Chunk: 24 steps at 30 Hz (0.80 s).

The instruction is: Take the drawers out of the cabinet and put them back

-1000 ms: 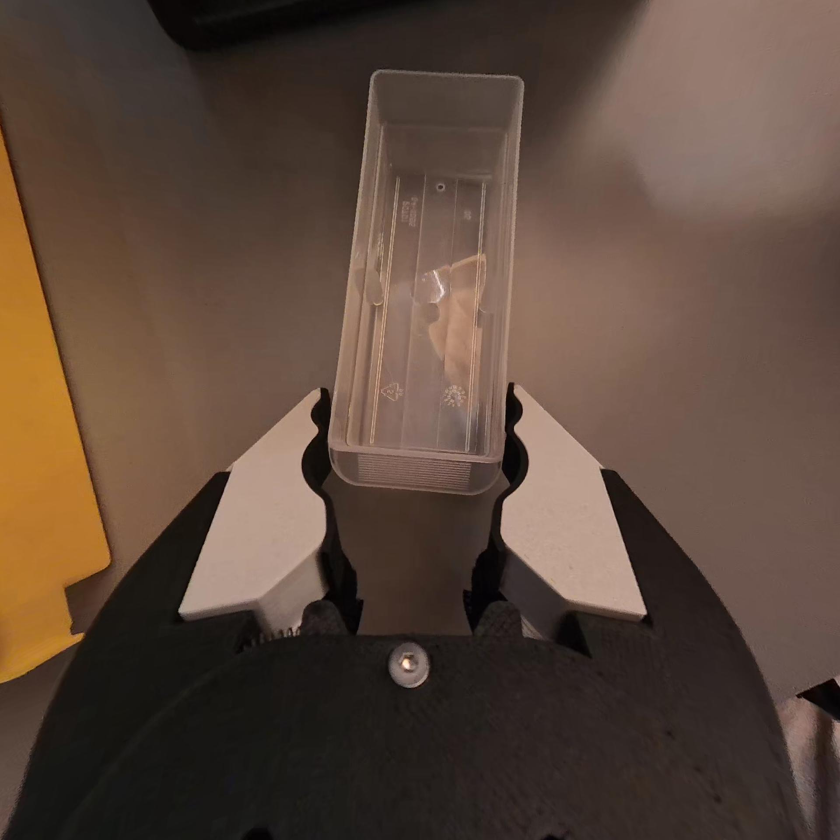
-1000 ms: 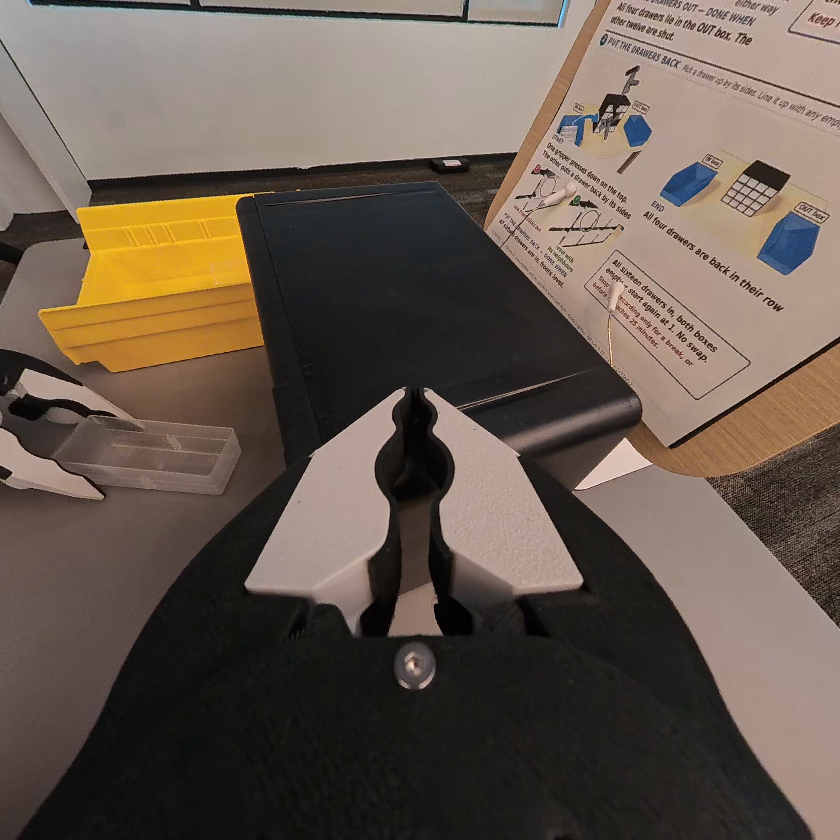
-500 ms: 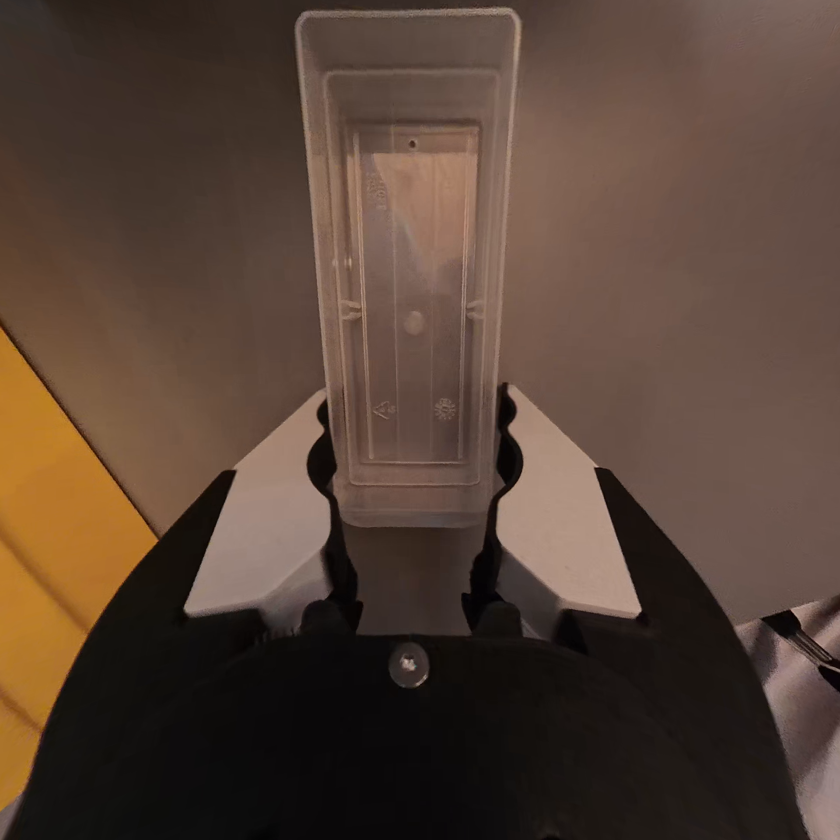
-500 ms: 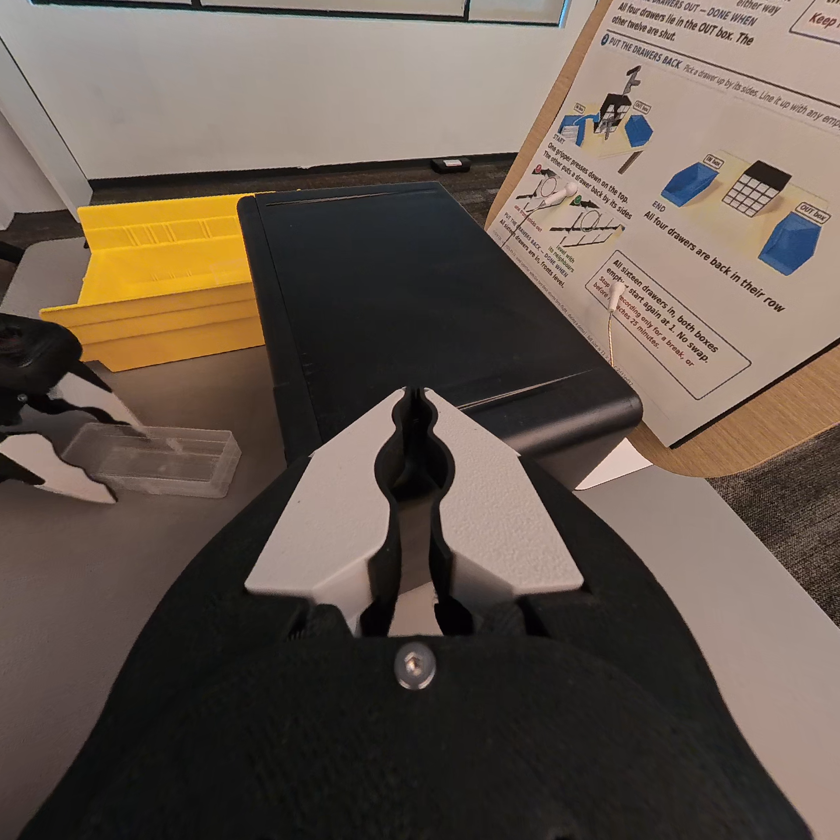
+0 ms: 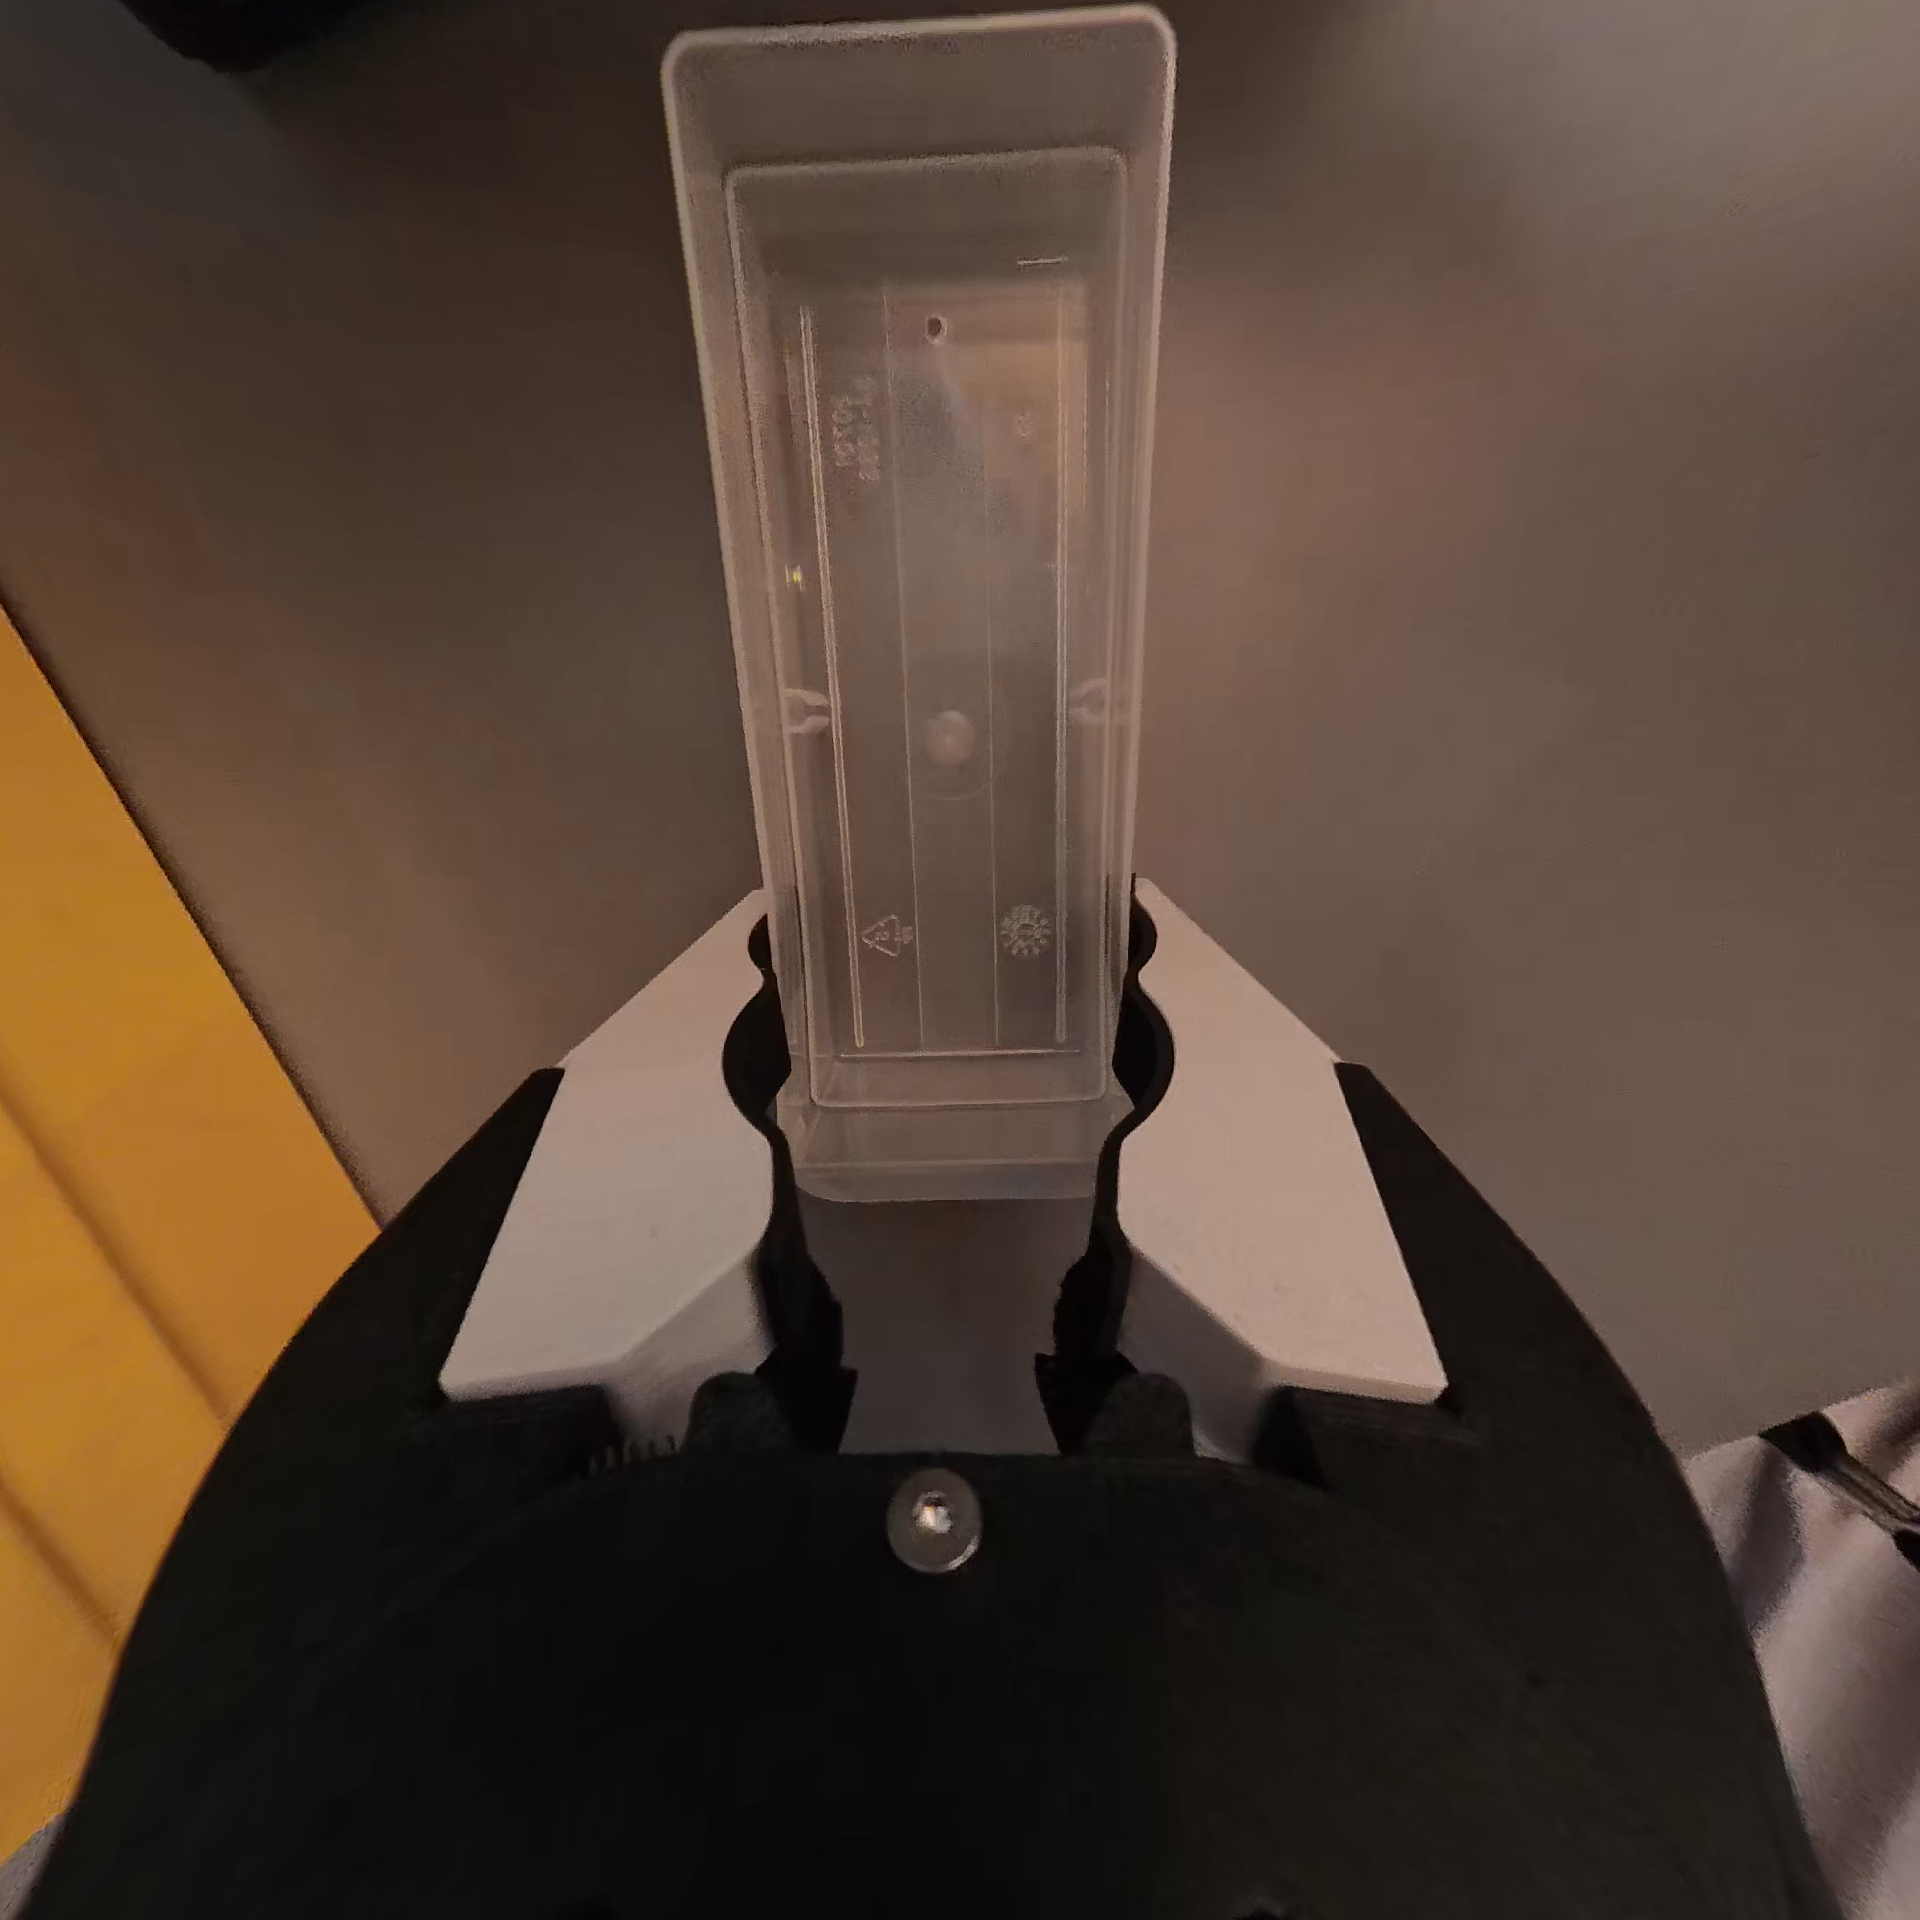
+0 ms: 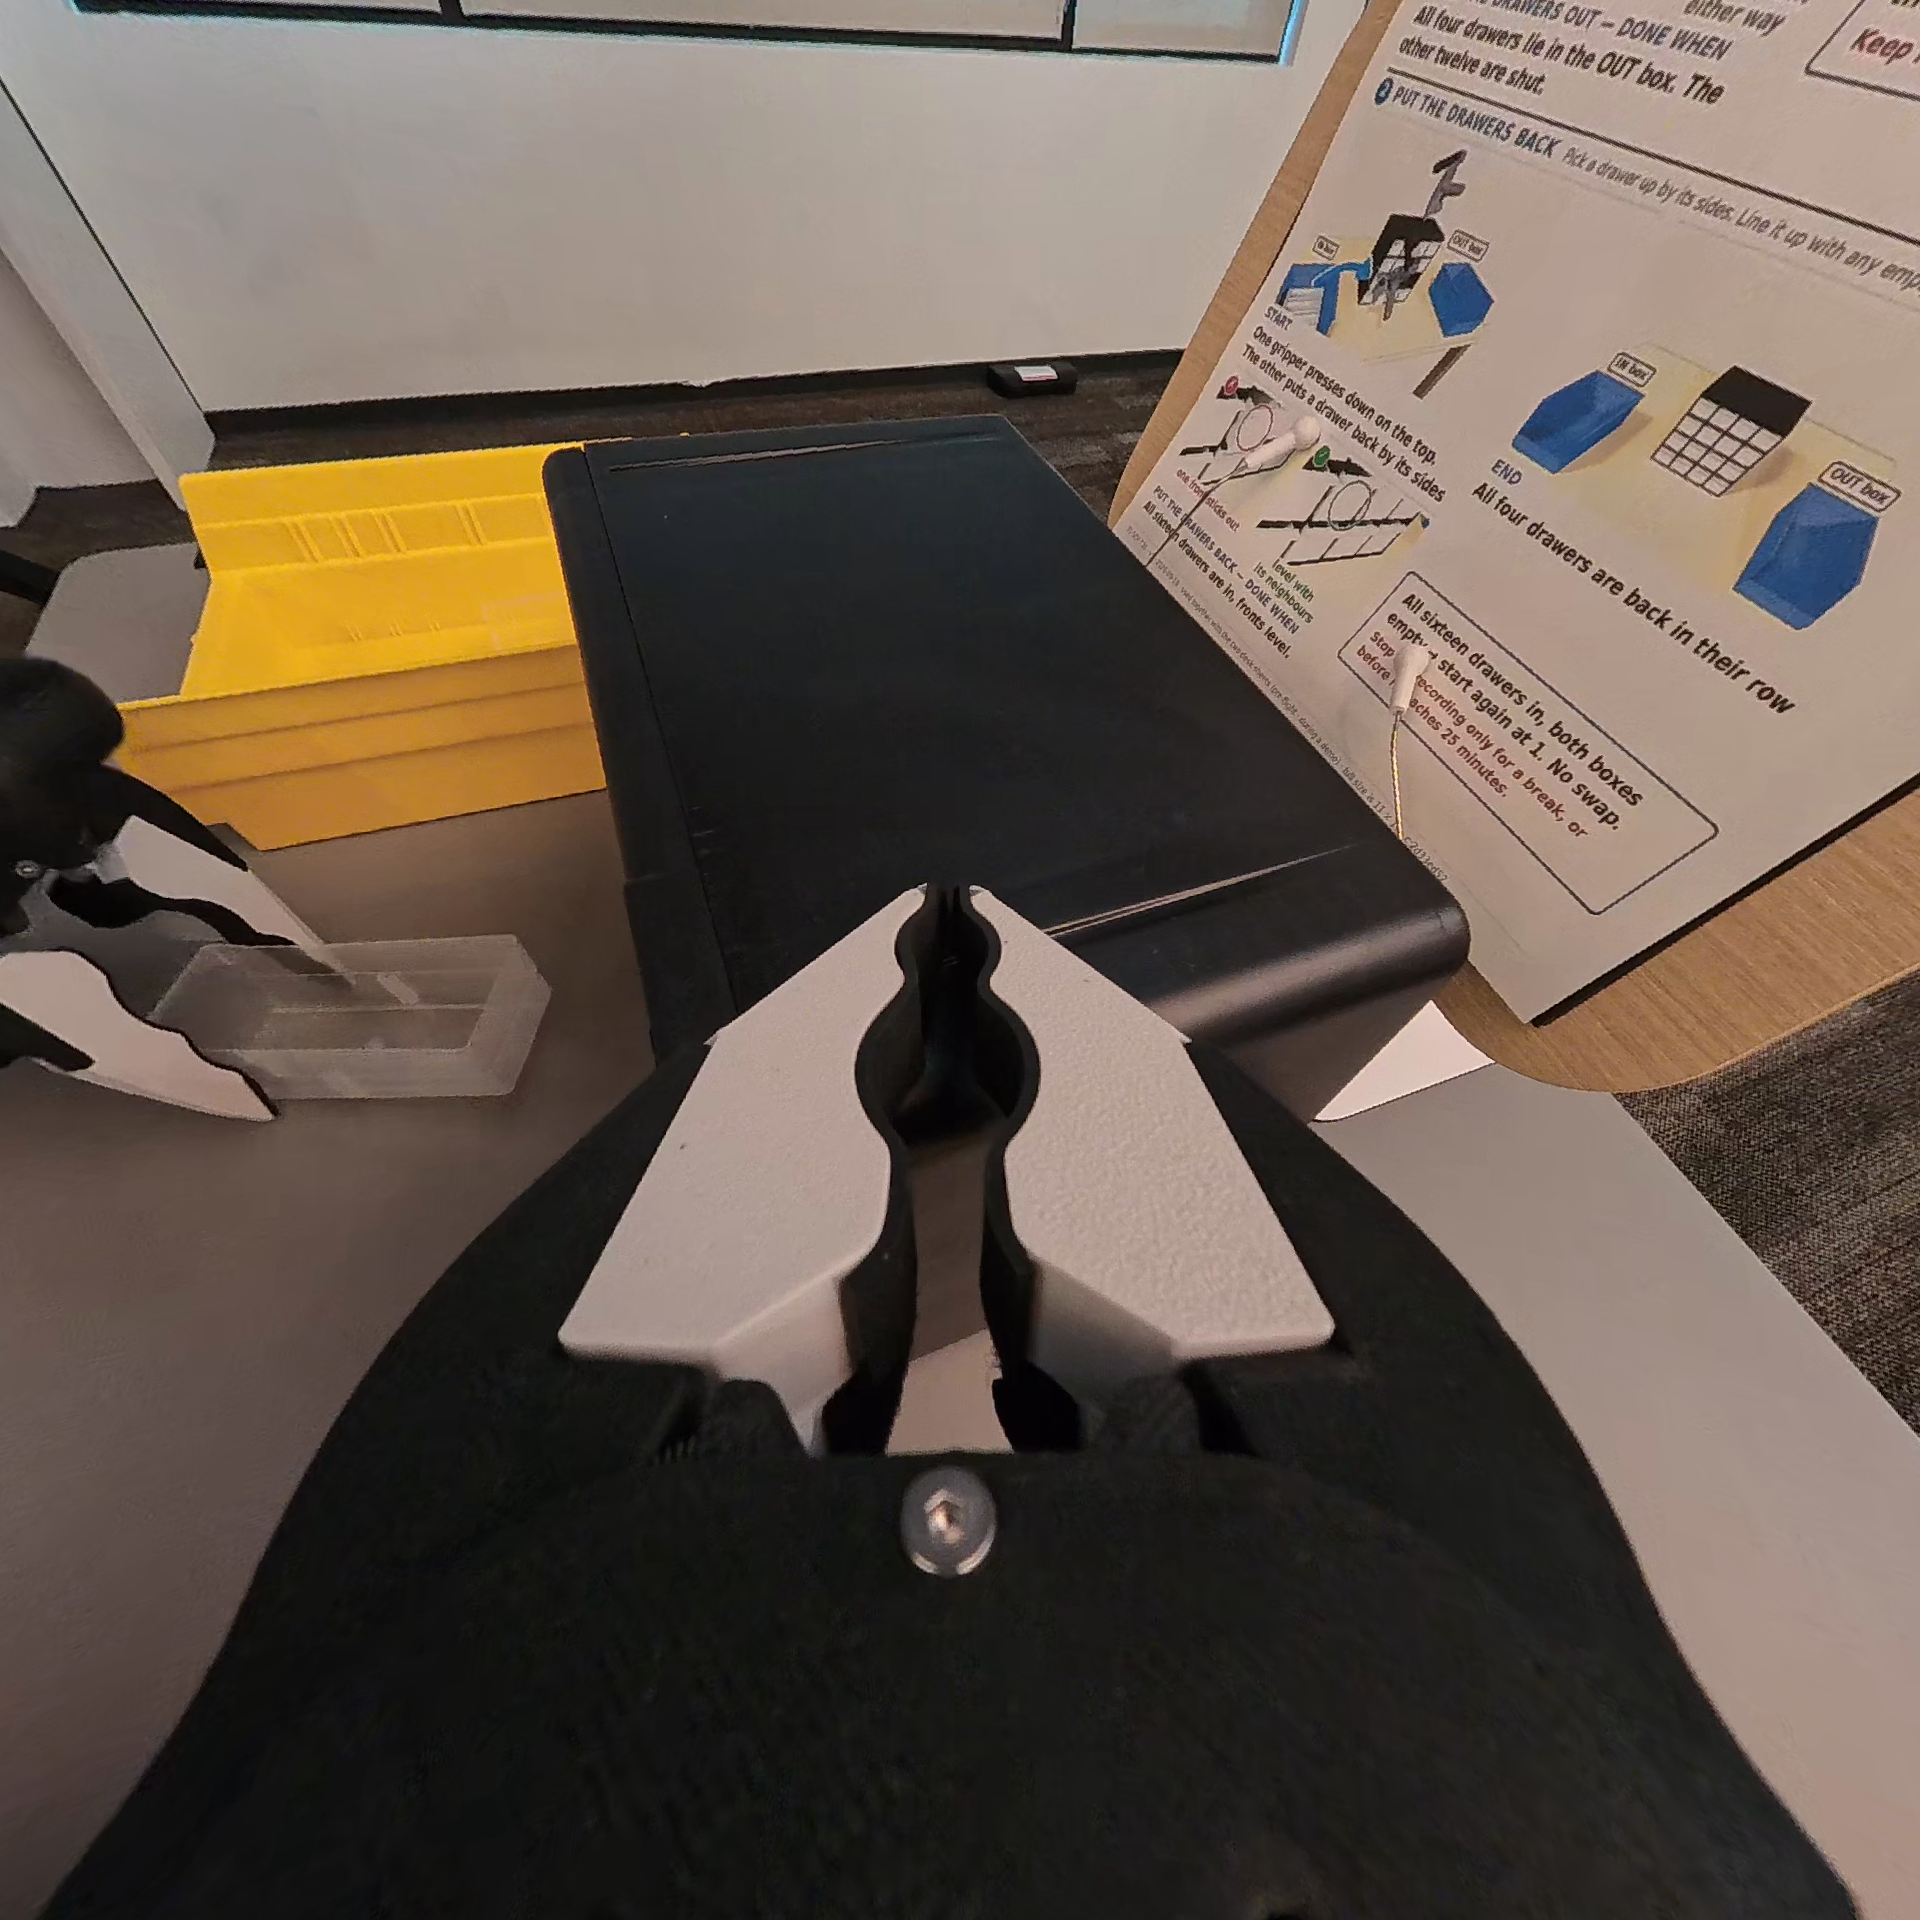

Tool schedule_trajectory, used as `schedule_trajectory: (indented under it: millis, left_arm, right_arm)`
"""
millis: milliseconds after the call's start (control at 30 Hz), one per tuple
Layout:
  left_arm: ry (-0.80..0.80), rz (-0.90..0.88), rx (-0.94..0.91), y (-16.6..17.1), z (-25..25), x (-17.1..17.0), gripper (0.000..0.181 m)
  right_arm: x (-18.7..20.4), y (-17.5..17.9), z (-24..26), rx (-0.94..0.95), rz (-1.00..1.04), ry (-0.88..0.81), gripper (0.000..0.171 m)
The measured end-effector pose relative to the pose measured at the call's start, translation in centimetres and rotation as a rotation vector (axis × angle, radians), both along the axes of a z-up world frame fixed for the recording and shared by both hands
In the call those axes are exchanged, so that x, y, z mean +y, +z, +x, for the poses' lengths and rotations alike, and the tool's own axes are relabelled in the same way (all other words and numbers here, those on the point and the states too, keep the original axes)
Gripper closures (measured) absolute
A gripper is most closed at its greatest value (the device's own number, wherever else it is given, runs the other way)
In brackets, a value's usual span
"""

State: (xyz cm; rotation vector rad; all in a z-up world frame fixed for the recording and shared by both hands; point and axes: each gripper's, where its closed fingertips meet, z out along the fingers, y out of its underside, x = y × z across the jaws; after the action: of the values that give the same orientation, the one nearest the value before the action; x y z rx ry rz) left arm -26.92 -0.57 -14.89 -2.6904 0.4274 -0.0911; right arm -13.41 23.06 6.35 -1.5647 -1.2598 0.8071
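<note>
Left claw (image 5: 943,997) clamps clear drawer (image 5: 925,582); right claw (image 6: 943,904) closed atop cabinet (image 6: 935,665).

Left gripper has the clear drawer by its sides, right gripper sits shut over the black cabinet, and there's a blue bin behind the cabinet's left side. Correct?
Not quite: the bin is yellow, as the right wrist view shows. The rest stands: the left gripper holds the clear drawer by its sides, and the right gripper is shut over the black cabinet.

The left wrist view looks steeply down, close over the drawer (image 5: 935,644) on the table (image 5: 1507,727), while the right wrist view faces level across the cabinet (image 6: 935,665), sharing that drawer (image 6: 353,1013).
</note>
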Motion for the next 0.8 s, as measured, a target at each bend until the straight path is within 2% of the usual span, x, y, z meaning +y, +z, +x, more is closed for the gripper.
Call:
schedule_trajectory:
  millis: [133, 233, 567, 800]
  left_arm:
    - [0.044, 0.080, -0.082, 0.9, 0.5, 1.7, 0.120]
    - [0.074, 0.056, -0.114, 1.4, 0.9, 2.8, 0.120]
    - [0.117, 0.003, 0.025, 2.7, 1.8, 6.0, 0.120]
    - [0.143, -0.009, -0.011, 3.2, 2.8, 6.9, 0.120]
  right_arm:
    - [0.0, 0.0, 0.0, 0.000, 0.000, 0.000, 0.171]
    - [0.0, 0.0, 0.0, 0.001, -0.002, 0.000, 0.171]
    - [0.0, 0.0, 0.0, 0.008, -0.006, 0.006, 0.171]
    - [0.0, 0.0, 0.0, 0.013, -0.008, 0.014, 0.171]
